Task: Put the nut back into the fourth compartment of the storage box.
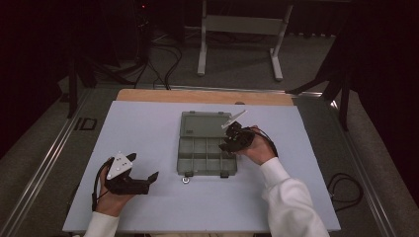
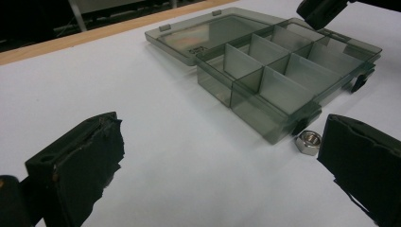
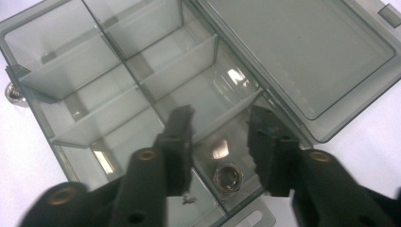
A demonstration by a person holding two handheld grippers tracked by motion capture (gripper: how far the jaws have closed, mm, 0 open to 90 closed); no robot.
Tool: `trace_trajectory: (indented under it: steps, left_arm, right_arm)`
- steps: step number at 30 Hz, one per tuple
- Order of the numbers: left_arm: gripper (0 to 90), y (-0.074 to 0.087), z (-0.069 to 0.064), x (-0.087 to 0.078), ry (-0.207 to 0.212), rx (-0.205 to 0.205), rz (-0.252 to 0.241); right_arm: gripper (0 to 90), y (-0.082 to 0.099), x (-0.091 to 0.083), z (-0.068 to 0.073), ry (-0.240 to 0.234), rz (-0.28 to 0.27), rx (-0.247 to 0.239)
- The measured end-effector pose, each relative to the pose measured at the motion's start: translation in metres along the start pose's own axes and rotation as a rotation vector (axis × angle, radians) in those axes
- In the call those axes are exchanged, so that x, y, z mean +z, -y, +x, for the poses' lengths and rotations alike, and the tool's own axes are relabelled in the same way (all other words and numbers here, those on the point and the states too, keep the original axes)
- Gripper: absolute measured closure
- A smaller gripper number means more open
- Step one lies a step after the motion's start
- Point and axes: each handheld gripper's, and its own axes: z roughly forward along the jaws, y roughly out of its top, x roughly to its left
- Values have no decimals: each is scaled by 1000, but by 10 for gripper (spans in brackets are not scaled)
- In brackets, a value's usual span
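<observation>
A smoky clear compartment box [image 1: 184,163] lies open mid-table, its lid [image 1: 205,123] flat behind it. My right gripper [image 3: 220,118] hovers over the box's near right compartment, jaws apart. A steel nut [image 3: 229,177] lies loose on that compartment's floor below the gap, touched by neither pad. In the high view this gripper [image 1: 226,144] points down at the box's right side. A second nut [image 1: 186,180] sits on the table by the box's front left corner. My left gripper [image 1: 143,166] rests left of it, open and empty, with that nut [image 2: 308,142] just off its right fingertip [image 2: 359,161].
The box's other compartments [image 2: 276,80] look empty. The pale table top [image 1: 148,207] stretches all round the box, with a wooden strip [image 1: 202,96] along its far edge. Beyond it stand a metal frame [image 1: 242,29] and floor cables [image 1: 168,59].
</observation>
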Motion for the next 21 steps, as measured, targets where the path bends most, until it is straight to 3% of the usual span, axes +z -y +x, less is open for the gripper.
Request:
trace_trajectory:
  steps: [10, 21]
  left_arm:
    - [14, 0, 0, 0, -1, 1, -1]
    - [14, 0, -1, 0, 0, -1, -1]
  right_arm:
    - [313, 4, -12, 8, -11, -69, 22]
    - [232, 18, -13, 20, -19, -119, 10]
